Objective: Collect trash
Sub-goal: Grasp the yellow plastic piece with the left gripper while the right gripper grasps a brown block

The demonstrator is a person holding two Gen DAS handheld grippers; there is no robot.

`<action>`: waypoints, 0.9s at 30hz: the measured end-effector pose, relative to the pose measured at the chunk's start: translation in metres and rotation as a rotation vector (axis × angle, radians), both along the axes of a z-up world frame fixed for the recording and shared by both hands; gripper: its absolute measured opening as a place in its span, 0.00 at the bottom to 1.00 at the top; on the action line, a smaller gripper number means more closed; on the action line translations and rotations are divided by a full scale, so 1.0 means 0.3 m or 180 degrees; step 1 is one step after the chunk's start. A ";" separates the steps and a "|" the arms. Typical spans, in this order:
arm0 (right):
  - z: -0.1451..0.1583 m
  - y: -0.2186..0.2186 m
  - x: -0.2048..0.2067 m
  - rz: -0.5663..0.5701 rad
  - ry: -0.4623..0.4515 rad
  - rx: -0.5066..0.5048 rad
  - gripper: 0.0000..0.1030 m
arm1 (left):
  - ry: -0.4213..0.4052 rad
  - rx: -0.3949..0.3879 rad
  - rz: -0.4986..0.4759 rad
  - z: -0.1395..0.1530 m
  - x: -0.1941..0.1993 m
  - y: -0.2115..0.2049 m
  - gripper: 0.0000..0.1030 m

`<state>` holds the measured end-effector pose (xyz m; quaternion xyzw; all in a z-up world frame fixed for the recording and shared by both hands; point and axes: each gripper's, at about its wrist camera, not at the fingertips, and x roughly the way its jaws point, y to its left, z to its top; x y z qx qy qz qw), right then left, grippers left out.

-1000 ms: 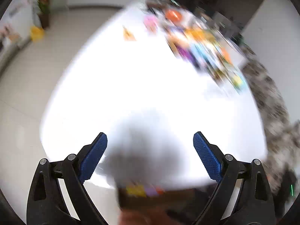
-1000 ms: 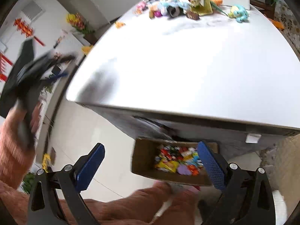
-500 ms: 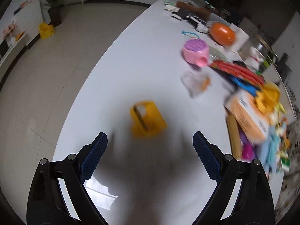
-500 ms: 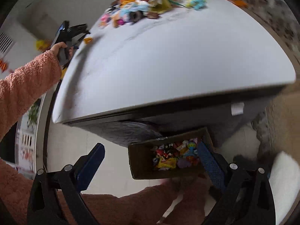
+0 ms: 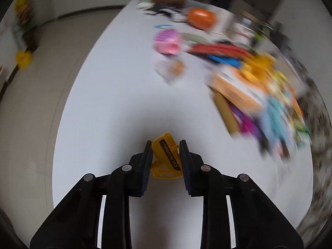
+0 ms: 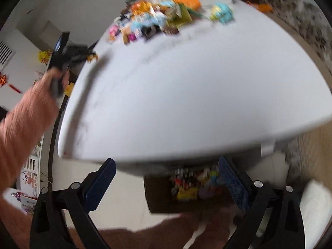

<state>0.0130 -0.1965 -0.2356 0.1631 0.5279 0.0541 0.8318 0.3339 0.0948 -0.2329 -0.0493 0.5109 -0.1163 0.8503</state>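
Left wrist view: left hand-held gripper (image 5: 164, 157) has just closed on a yellow wrapper (image 5: 166, 155) on the bench (image 5: 116, 95); right hand-held gripper (image 6: 166, 182) gapes empty, box (image 6: 161, 199) part-filled, clutter (image 5: 249, 78) remains far right.

I read this as home living room: big white table (image 6: 197, 87) heaped with toys and snack packets (image 5: 259, 87), tiled floor (image 5: 41, 83), patterned rug (image 6: 311, 20), red festive wall ornament (image 6: 6, 82), potted flowers (image 5: 22, 10).

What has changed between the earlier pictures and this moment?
The left gripper came up to the yellow wrapper on the white table, and its jaws have just been closing onto it. The right gripper stays open over the cardboard box of collected trash.
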 end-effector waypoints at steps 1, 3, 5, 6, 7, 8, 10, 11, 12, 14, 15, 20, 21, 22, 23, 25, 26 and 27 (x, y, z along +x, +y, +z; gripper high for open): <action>0.012 -0.001 0.048 0.0030 -0.0065 -0.0045 0.94 | -0.0015 -0.0107 -0.0112 0.014 -0.073 -0.009 0.25; 0.030 0.003 0.164 0.0120 -0.0210 -0.0174 0.94 | -0.0038 -0.0216 -0.0227 0.033 -0.210 -0.033 0.25; 0.030 0.003 0.327 0.0190 -0.0356 -0.0309 0.94 | 0.0009 -0.0447 -0.0343 0.038 -0.340 -0.059 0.25; 0.025 0.004 0.396 0.0220 -0.0390 -0.0348 0.94 | 0.0026 -0.0518 -0.0387 0.042 -0.410 -0.072 0.25; 0.015 0.006 0.480 0.0257 -0.0409 -0.0390 0.92 | 0.0036 -0.0544 -0.0431 0.043 -0.445 -0.087 0.25; 0.006 0.003 0.534 0.0271 -0.0418 -0.0421 0.90 | 0.0041 -0.0572 -0.0463 0.051 -0.507 -0.101 0.25; -0.037 -0.003 0.709 0.0248 -0.0320 -0.0447 0.81 | 0.0074 -0.0663 -0.0513 0.063 -0.602 -0.118 0.25; -0.057 -0.012 0.783 0.0190 -0.0281 -0.0491 0.77 | 0.0076 -0.0664 -0.0500 0.074 -0.630 -0.117 0.25; -0.077 -0.021 0.843 0.0150 -0.0265 -0.0533 0.73 | 0.0084 -0.0667 -0.0462 0.079 -0.664 -0.109 0.25; -0.106 -0.024 0.922 0.0088 -0.0182 -0.0610 0.70 | 0.0127 -0.0749 -0.0441 0.082 -0.725 -0.100 0.25; -0.125 -0.026 0.962 0.0092 -0.0127 -0.0601 0.61 | 0.0148 -0.0758 -0.0430 0.077 -0.747 -0.101 0.25; -0.155 0.005 1.031 0.0283 -0.0028 -0.0863 0.26 | 0.0194 -0.0785 -0.0336 0.066 -0.805 -0.078 0.25; -0.155 0.004 1.027 0.0323 -0.0011 -0.0824 0.19 | 0.0202 -0.0769 -0.0307 0.062 -0.807 -0.077 0.25; -0.154 0.004 1.014 0.0389 0.0004 -0.0737 0.19 | 0.0210 -0.0762 -0.0306 0.059 -0.808 -0.079 0.25; -0.150 0.007 1.000 0.0425 -0.0006 -0.0740 0.19 | 0.0211 -0.0743 -0.0311 0.057 -0.810 -0.083 0.25; -0.136 0.005 0.943 0.0496 -0.0053 -0.0708 0.19 | 0.0251 -0.0735 -0.0312 0.042 -0.801 -0.096 0.25; -0.126 -0.009 0.912 0.0486 -0.0059 -0.0605 0.19 | 0.0275 -0.0776 -0.0305 0.036 -0.802 -0.102 0.25; -0.114 -0.019 0.884 0.0472 -0.0077 -0.0521 0.19 | 0.0280 -0.0794 -0.0304 0.038 -0.804 -0.107 0.25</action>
